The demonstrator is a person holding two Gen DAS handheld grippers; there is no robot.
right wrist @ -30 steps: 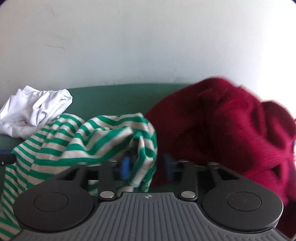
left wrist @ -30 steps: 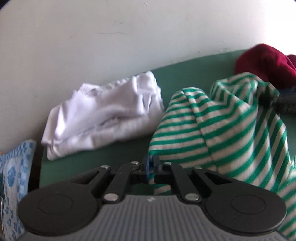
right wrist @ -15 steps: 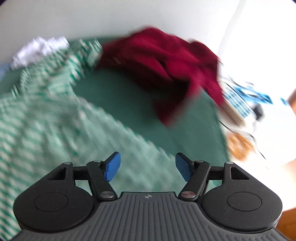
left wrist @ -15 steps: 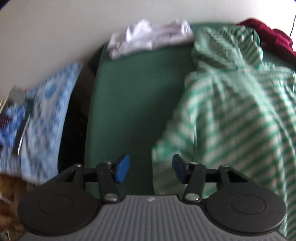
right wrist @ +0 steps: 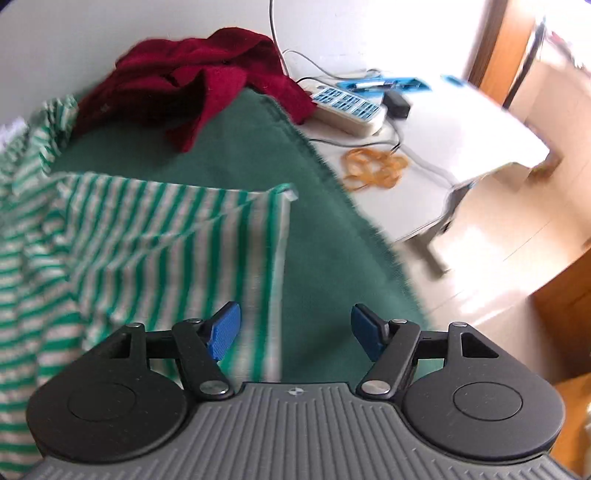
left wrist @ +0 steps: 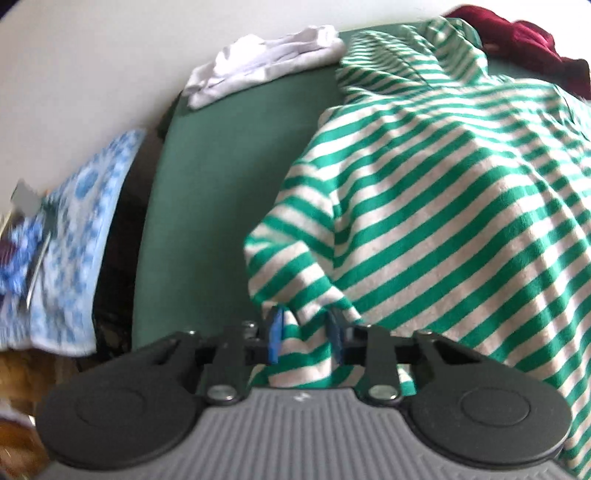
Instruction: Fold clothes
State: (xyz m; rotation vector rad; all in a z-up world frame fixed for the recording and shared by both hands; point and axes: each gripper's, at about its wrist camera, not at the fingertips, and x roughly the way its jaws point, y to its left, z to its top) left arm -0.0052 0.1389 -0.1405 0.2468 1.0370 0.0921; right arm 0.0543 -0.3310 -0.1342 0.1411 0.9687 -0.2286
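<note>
On the green cloth-covered surface (left wrist: 221, 177), the green-and-white striped garment (left wrist: 443, 192) lies spread and rumpled, filling the right side of the left wrist view and the left side of the right wrist view. Left gripper (left wrist: 304, 334): tilted steeply downward over the garment's near left edge, its blue pads (left wrist: 275, 332) narrowly spaced and its jaws closing, with a fold of striped fabric standing between them; whether the pads already press on the fabric cannot be told. Right gripper (right wrist: 293, 330): likewise pitched steeply down, jaws wide apart, nothing held. Its left pad (right wrist: 223, 328) hovers over the garment's straight right edge, while its right pad (right wrist: 365, 328) is above bare green cloth, so that the edge runs up between the two fingers.

Background, left wrist view: a white garment (left wrist: 262, 66) is bunched at the far edge of the surface against the wall, and a dark red garment (left wrist: 517, 33) sits at the far right corner. A blue patterned cloth (left wrist: 74, 240) lies off the surface to the left. Background, right wrist view: the dark red garment (right wrist: 199, 74) is heaped at the far end, one part trailing onto the green cloth. Beyond it a white table (right wrist: 461, 133) carries a power strip (right wrist: 347, 107), cables and a heap of rubber bands (right wrist: 376, 166).
</note>
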